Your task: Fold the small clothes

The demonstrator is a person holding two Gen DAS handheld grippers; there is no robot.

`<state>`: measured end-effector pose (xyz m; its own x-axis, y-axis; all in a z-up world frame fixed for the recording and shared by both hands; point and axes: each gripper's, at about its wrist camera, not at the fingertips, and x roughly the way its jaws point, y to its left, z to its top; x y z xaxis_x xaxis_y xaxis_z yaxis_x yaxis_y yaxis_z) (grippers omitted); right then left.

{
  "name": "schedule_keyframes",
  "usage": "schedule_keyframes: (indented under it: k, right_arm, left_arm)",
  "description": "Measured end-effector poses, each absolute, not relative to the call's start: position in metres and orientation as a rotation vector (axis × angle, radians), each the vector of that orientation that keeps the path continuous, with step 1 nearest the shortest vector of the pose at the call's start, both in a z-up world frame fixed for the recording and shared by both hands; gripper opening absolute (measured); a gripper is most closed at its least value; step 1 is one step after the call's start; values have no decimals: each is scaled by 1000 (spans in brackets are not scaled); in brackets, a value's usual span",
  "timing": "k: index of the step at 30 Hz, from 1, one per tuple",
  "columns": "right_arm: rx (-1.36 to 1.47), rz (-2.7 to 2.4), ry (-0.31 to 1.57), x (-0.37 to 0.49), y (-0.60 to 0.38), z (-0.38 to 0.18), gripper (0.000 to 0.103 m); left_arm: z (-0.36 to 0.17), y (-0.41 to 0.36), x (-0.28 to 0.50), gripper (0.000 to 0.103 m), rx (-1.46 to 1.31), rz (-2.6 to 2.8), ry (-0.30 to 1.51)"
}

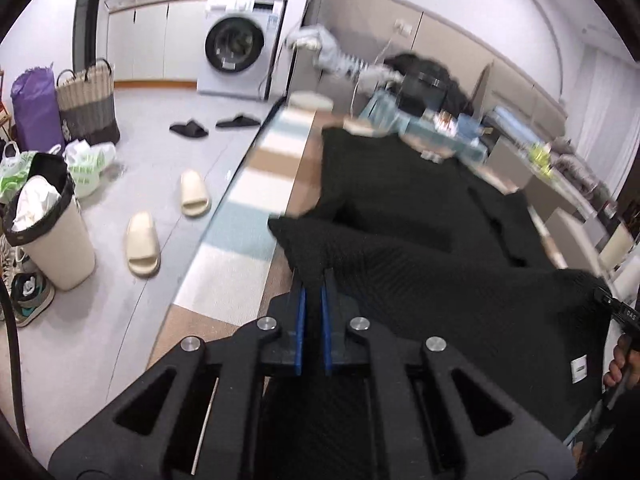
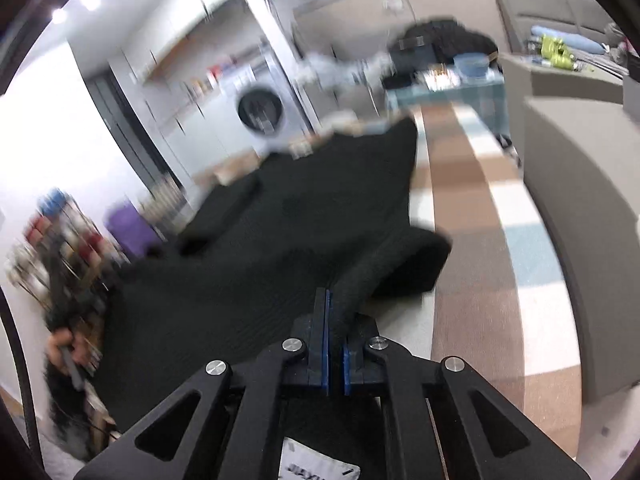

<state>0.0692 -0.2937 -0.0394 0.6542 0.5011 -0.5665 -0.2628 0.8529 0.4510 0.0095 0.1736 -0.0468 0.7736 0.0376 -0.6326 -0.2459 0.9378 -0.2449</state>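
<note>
Black knit garment (image 1: 420,208) lies spread over a table with a striped brown, white and blue runner (image 1: 256,196), near edge lifted off the surface by both claws. Left gripper (image 1: 314,284) is clamped on a bunched fold of the cloth, blue pads nearly together with fabric between them. Right gripper (image 2: 334,300) also pinches a raised ridge of the same garment (image 2: 304,216), jaws close on the cloth. White label shows near the hem. Right view is motion-blurred. Washing machine (image 1: 236,48), cream slippers (image 1: 168,220) and a lined bin (image 1: 52,236) sit on the floor at left.
</note>
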Motion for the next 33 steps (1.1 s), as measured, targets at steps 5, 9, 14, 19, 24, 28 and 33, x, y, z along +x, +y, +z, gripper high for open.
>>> schedule_keyframes:
  k: [5,9,14,19,24,28,33]
  right_arm:
    - [400,511,663,44,-314,-27,4]
    - [434,547,646,25,-326,-24,4]
    - [489,558,608,15,-341,-16,4]
    - [453,480,691,41,-332,-17,4]
    - [485,415,750,82,-323,-28,4]
    - [464,304,842,120,-313,-46,4]
    - [406,158,904,137,-313,-65,17]
  left_arm:
    - [-25,169,-18,4,-328,136,586]
    - [-18,170,-37,4,-345,104,569]
    - [-11,180,-49,4,-371,81,564]
    - [-19,190,-33,4,-397,86,608]
    - [-35,195,15,4,-405,108,661]
    - [-51,202,55,4,-424,138,713]
    - [-74,203,85,13,-409,188,783]
